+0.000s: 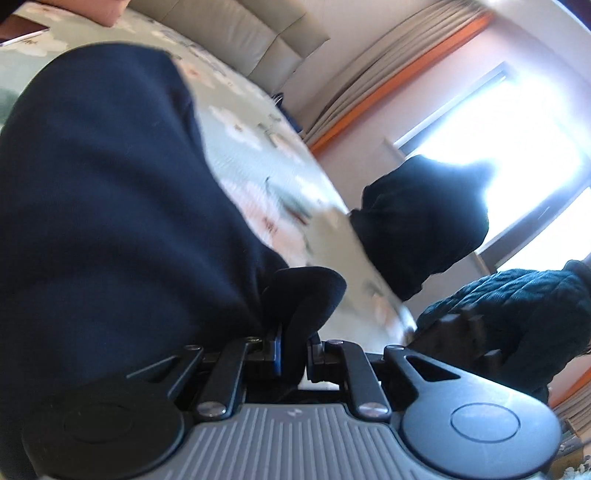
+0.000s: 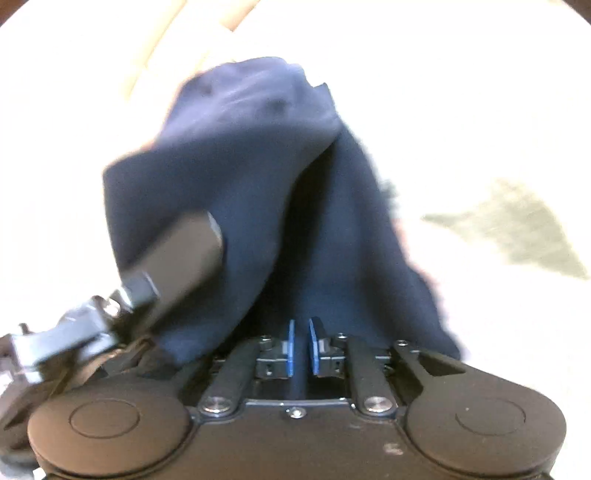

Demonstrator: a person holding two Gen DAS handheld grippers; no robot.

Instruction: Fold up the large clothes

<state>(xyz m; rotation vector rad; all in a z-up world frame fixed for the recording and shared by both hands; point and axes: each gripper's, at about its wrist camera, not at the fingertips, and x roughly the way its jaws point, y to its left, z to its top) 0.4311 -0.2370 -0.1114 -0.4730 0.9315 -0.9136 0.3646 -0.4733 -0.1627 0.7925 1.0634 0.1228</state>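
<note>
A large dark navy garment hangs lifted over a floral bedspread. My left gripper is shut on a bunched fold of it, which sticks up between the blue pads. In the right wrist view the same navy cloth drapes up and away from my right gripper, whose blue pads stand close together with cloth between them. The other gripper's body shows at the left, blurred. Another part of the garment hangs at the right.
A beige padded headboard lies beyond the bed. Curtains with an orange band and a bright window are at the right. The person's quilted dark sleeve is at the lower right. The right wrist view's background is overexposed.
</note>
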